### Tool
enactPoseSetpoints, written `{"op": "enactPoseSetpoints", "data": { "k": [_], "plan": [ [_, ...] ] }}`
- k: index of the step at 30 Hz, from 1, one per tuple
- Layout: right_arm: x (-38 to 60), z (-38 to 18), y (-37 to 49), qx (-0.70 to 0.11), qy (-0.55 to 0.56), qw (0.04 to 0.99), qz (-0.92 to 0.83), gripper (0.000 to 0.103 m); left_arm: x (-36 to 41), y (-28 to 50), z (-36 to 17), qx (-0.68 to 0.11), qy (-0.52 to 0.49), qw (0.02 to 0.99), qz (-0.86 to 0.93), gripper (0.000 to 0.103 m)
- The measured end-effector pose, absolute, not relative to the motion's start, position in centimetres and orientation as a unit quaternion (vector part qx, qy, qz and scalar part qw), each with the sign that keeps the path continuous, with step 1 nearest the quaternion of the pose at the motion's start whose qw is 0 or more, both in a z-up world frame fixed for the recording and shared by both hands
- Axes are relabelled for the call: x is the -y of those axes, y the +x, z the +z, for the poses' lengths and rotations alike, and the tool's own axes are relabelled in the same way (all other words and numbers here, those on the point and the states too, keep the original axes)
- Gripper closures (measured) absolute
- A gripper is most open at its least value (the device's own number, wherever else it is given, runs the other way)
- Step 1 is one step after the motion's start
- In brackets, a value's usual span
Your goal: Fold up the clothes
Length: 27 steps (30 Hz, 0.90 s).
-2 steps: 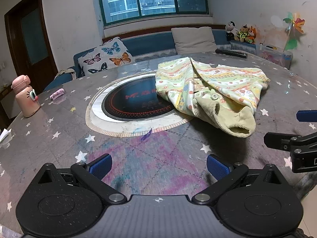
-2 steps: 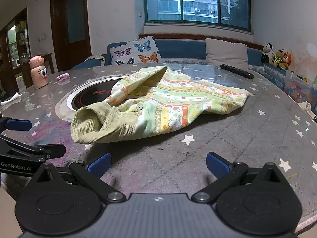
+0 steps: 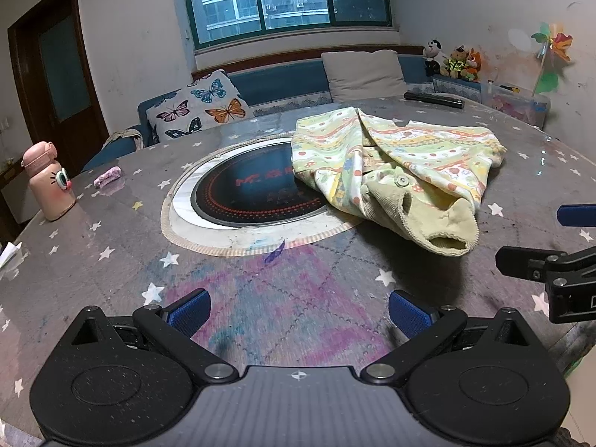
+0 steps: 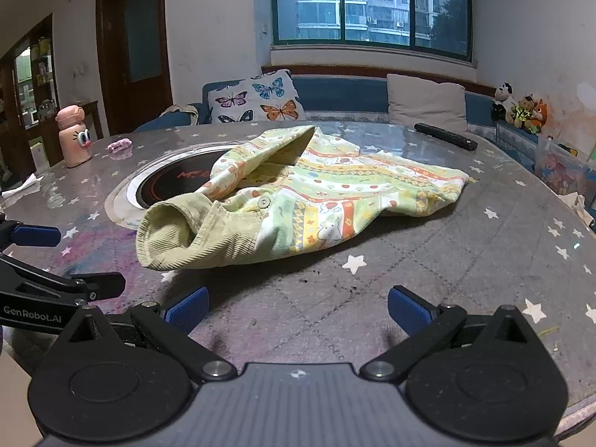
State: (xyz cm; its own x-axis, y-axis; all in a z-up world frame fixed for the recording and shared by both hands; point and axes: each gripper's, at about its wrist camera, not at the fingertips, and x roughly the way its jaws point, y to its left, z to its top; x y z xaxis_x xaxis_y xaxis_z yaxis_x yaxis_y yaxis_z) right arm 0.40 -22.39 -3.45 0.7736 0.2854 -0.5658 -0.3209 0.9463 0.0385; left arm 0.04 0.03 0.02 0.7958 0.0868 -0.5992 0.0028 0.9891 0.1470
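Right wrist view: crumpled garment [image 4: 298, 201] lies mid-table, long axis left-right, cuff nearest; right gripper [image 4: 298, 307] and left gripper [image 3: 300, 311] both wide open, empty, at near edge.

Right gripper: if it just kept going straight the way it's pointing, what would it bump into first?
Probably the garment. The right gripper is open over bare tabletop, aimed at the patterned near edge, right of the corduroy cuff. Depth is uncertain.
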Motion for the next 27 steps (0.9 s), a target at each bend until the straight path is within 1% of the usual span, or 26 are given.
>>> {"op": "enactPoseSetpoints", "data": {
  "k": [11, 27],
  "plan": [
    [22.2, -2.7, -0.2, -0.3, -0.03, 0.939, 0.163, 0.0, 0.1, -0.7, 0.1, -0.323, 0.068, 0.944, 0.018, 0.0],
    [22.0, -3.4, -0.6, -0.303, -0.033, 0.939, 0.162, 0.0, 0.0, -1.2, 0.1, -0.329, 0.065, 0.942, 0.022, 0.0]
  ]
}}
